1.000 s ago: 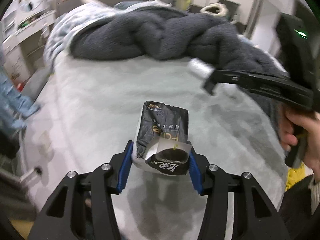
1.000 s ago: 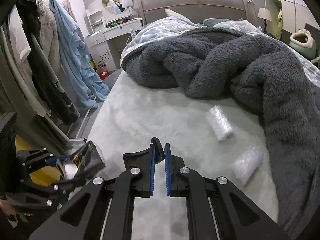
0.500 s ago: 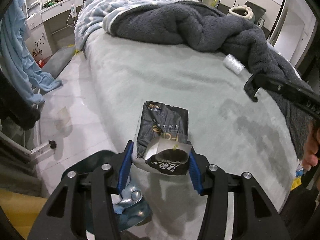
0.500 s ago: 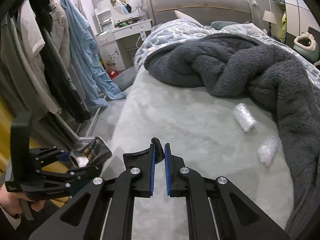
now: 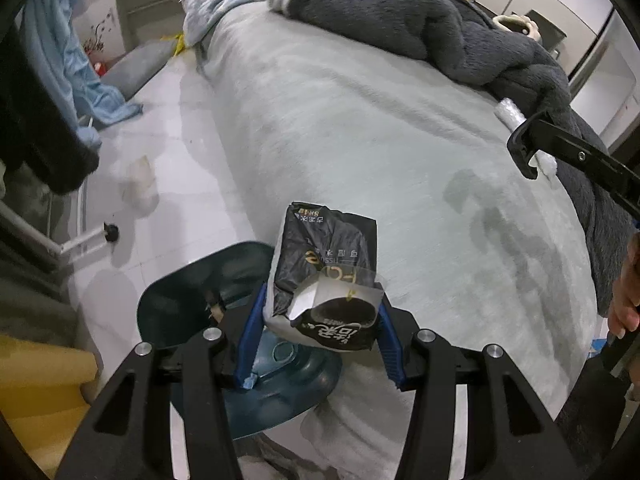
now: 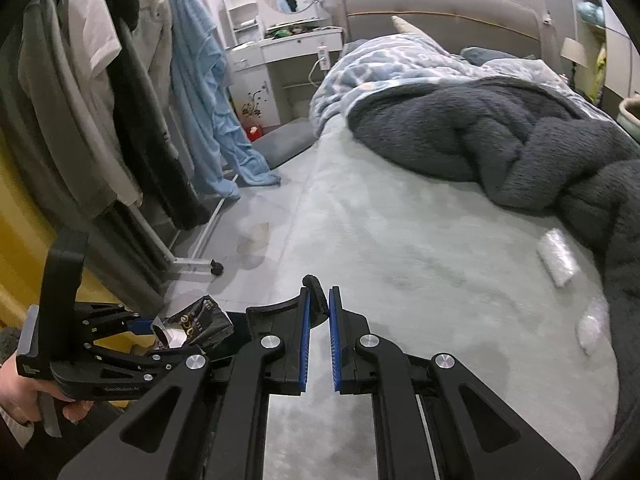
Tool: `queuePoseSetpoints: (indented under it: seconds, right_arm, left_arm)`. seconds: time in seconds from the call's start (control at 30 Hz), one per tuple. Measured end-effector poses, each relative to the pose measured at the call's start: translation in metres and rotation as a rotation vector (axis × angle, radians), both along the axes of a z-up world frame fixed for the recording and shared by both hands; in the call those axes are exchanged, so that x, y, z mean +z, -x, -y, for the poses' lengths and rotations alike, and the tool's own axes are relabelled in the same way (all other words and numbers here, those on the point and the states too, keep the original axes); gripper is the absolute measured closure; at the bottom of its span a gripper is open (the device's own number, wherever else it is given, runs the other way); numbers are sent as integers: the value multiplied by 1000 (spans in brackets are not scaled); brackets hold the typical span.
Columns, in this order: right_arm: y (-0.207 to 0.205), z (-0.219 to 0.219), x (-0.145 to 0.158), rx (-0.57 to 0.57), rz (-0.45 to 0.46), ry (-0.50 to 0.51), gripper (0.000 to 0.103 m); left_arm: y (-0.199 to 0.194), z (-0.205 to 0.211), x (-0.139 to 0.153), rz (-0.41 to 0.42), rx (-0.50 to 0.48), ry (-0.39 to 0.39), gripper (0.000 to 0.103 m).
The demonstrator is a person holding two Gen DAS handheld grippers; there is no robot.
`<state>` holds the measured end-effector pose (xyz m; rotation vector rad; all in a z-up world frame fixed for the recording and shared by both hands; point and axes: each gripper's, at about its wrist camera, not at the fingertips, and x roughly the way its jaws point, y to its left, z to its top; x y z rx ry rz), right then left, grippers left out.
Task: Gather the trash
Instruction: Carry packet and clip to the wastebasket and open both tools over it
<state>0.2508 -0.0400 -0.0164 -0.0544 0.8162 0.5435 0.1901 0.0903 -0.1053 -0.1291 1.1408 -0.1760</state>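
Observation:
My left gripper (image 5: 320, 332) is shut on a crumpled black tissue pack (image 5: 326, 276) and holds it above a dark teal trash bin (image 5: 240, 320) with its lid up, at the left edge of the bed. The pack also shows in the right wrist view (image 6: 198, 322), held in the left gripper (image 6: 152, 330). My right gripper (image 6: 318, 340) is shut and empty over the bed's front part; it shows in the left wrist view (image 5: 524, 152). Two clear plastic wrappers (image 6: 558, 256) (image 6: 592, 322) lie on the bed beside the dark blanket.
A grey bed sheet (image 6: 400, 248) covers the bed, with a dark fluffy blanket (image 6: 500, 148) heaped at the far right. A clothes rack with hanging garments (image 6: 100, 120) stands left of the bed. A white dressing table (image 6: 288, 52) is at the back.
My left gripper has swung left with the tissue pack, from over the bed to above the trash bin by the bed's edge. The right gripper drifted back, still shut.

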Motion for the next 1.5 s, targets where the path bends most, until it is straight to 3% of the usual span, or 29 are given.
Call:
queuePoseSetpoints:
  seconds: [0.37,0.97,1.1,1.27,1.5]
  right_arm:
    - [9,-75,-8,130,-4,8,94]
    - [11,-147,-68,266,-92,134,94]
    - [10,-153,-80,281,-117,155,94]
    - [8,-161,-99,288,-154,191,94]
    - [11,-172,-133,293,-218,259,94]
  left_arm:
    - [11,-48,-29,-85,61,41,49]
    - [23,-89,-89,-275,79,75,47]
    - [26,-96,-96,-298,74,89,38]
    - [30,-103,-96,-291,68,83,29]
    - [35,-118,-77,-223,88,50,26]
